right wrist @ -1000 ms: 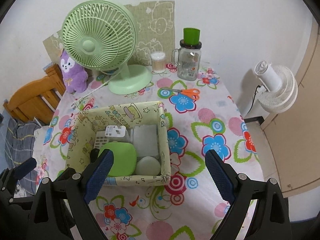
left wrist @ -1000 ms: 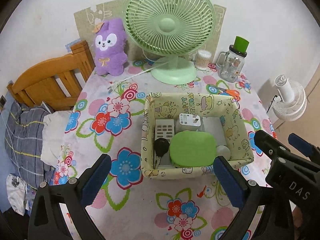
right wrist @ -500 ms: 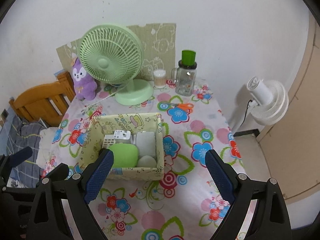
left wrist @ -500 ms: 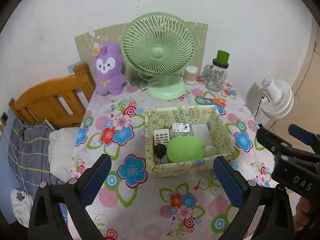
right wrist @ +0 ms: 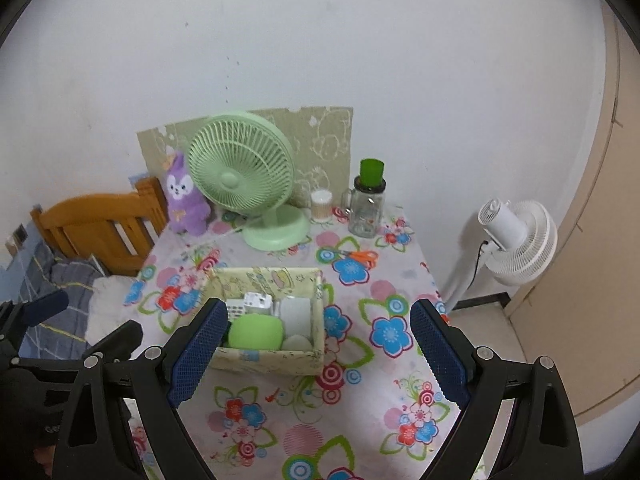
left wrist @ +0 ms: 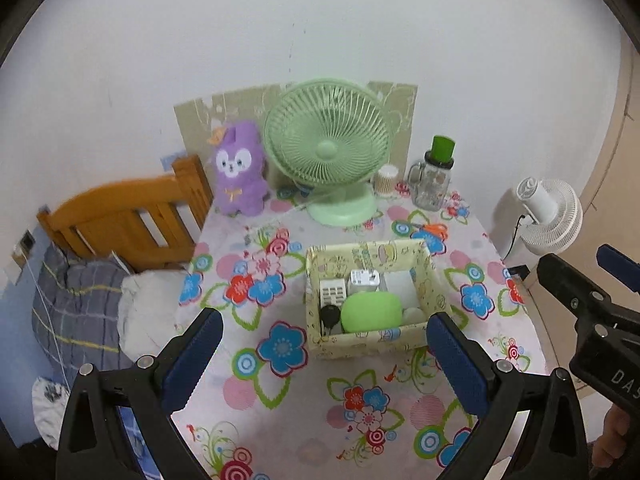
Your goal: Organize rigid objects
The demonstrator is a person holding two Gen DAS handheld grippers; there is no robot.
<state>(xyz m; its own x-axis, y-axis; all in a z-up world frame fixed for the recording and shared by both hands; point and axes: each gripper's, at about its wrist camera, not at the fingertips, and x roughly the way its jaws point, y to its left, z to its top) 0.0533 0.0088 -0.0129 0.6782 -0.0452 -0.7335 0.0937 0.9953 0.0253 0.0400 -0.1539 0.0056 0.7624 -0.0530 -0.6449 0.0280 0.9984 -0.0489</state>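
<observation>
Left tool [left wrist: 324, 356] and right tool [right wrist: 314, 354] both stand wide open, holding nothing, above the near surface [left wrist: 292, 412]. The patterned box [left wrist: 368, 346], mid-surface, contains the green case [left wrist: 372, 312], white items and a black object.

A box [left wrist: 370, 344] sits mid-desk [left wrist: 280, 404], holding a case [left wrist: 372, 312], a plug [left wrist: 363, 280] and a remote [left wrist: 332, 294]. Behind it stand a fan [left wrist: 328, 148], a plush [left wrist: 239, 168] to its left, and a jar [left wrist: 434, 184] to its right. Scissors [left wrist: 434, 229] lie between jar and box.
</observation>
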